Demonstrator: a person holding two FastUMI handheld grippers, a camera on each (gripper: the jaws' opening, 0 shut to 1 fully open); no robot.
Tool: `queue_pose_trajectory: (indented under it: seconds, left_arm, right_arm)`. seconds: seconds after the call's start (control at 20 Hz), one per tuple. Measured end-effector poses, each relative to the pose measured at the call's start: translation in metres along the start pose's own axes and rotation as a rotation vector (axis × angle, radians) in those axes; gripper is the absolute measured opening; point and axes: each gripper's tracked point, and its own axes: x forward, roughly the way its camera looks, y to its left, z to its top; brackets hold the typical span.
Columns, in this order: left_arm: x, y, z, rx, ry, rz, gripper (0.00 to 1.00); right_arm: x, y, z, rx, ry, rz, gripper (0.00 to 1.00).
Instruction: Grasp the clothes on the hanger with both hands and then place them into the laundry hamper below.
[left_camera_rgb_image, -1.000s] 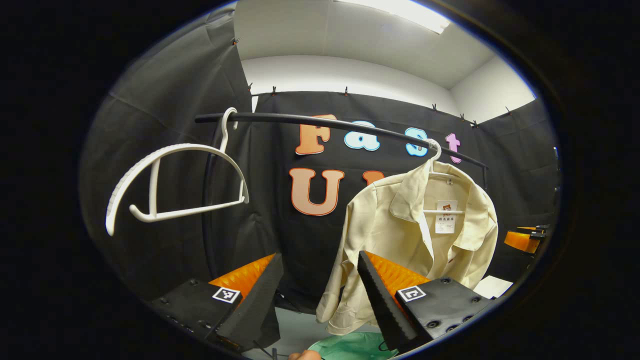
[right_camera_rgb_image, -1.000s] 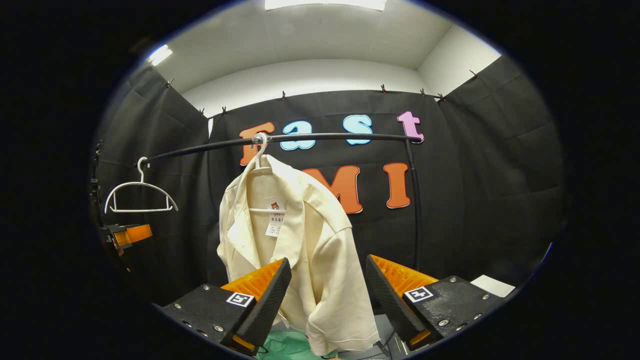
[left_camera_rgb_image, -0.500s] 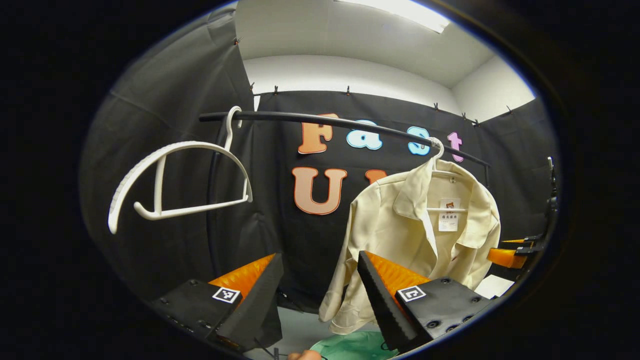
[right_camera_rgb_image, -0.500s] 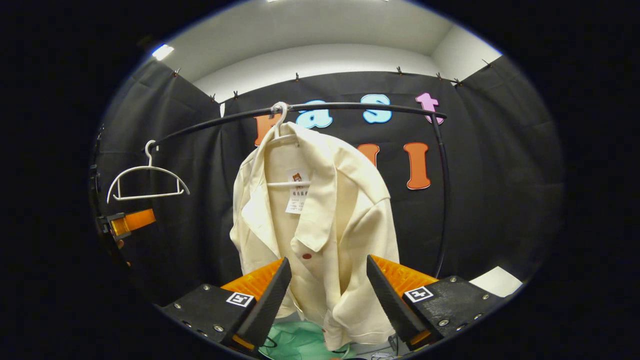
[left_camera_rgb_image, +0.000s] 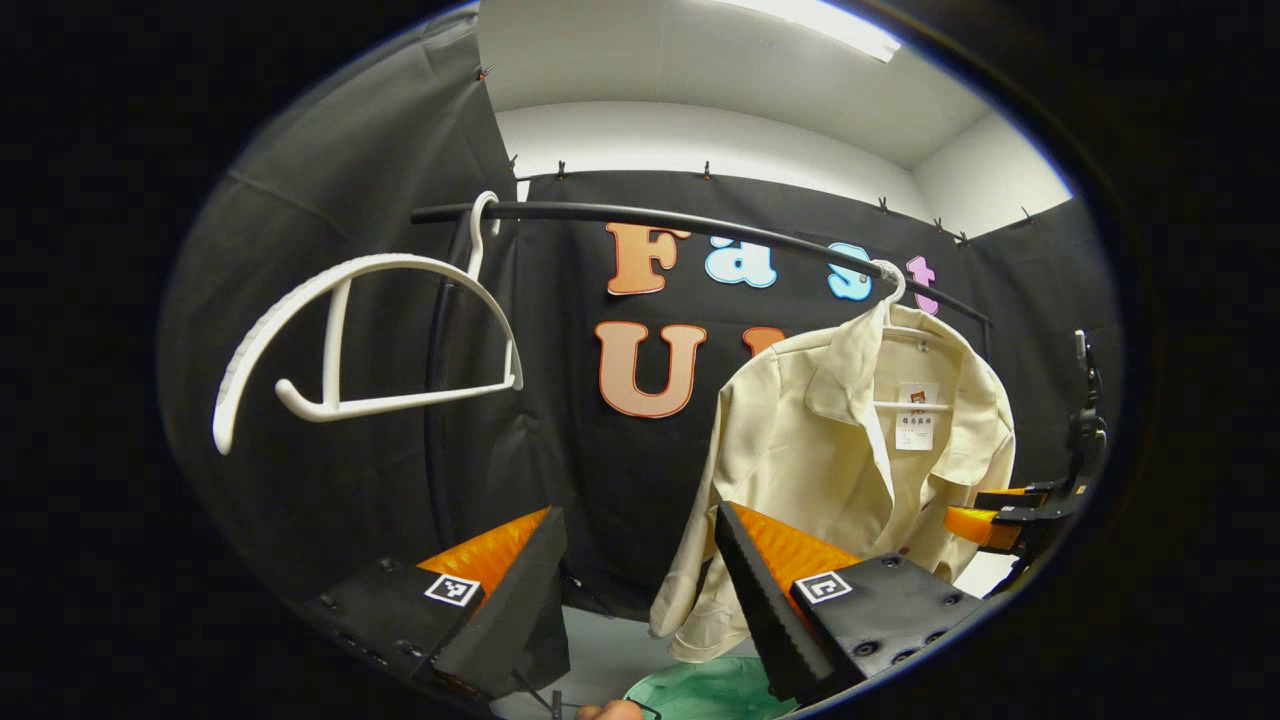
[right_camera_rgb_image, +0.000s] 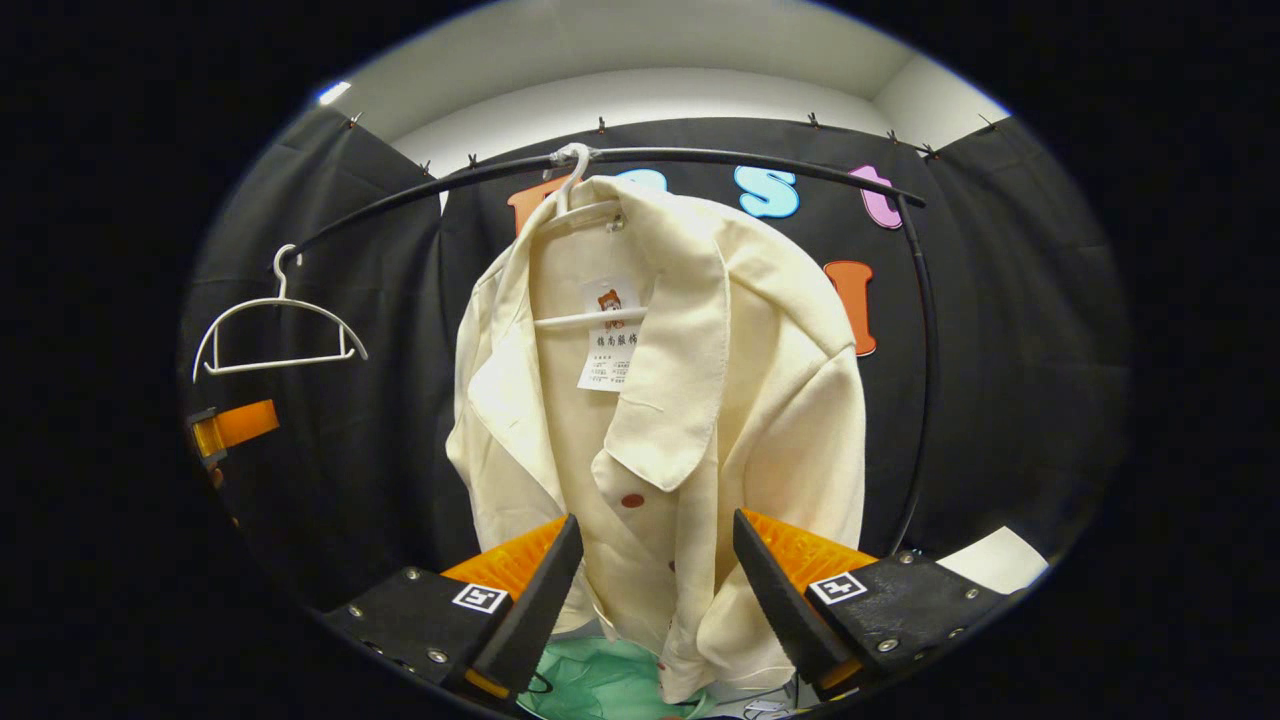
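The cream shirt (right_camera_rgb_image: 690, 400) is framed by the spread fingers of the right gripper (right_camera_rgb_image: 655, 600); the hamper (right_camera_rgb_image: 590, 685) below is largely hidden. The left gripper (left_camera_rgb_image: 635, 590) is likewise held released.

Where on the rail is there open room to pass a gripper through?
Open stretch of rail between the empty white hanger and the cream shirt. Crowded at the shirt: right gripper, jaws open, is right in front of it, with the green hamper below.
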Motion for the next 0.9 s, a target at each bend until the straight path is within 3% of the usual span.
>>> queue_pose_trajectory:
  seconds: [0.6,0.8,0.85,0.9]
  left_arm:
    - [-0.006,0.013,-0.004,0.008,0.007,0.029,0.98]
    - [-0.009,0.014,-0.005,0.009,0.012,0.036,0.96]
    - [-0.009,0.013,-0.006,0.01,0.015,0.037,0.96]
    - [-0.008,0.011,-0.006,0.01,0.017,0.037,0.98]
  right_arm:
    - [0.046,-0.006,0.004,-0.002,-0.035,-0.052,0.93]
    - [0.054,-0.007,0.004,-0.008,-0.044,-0.048,0.77]
    - [0.055,-0.007,0.003,-0.004,-0.043,-0.041,0.58]
    - [0.056,-0.007,0.003,0.003,-0.043,-0.036,0.63]
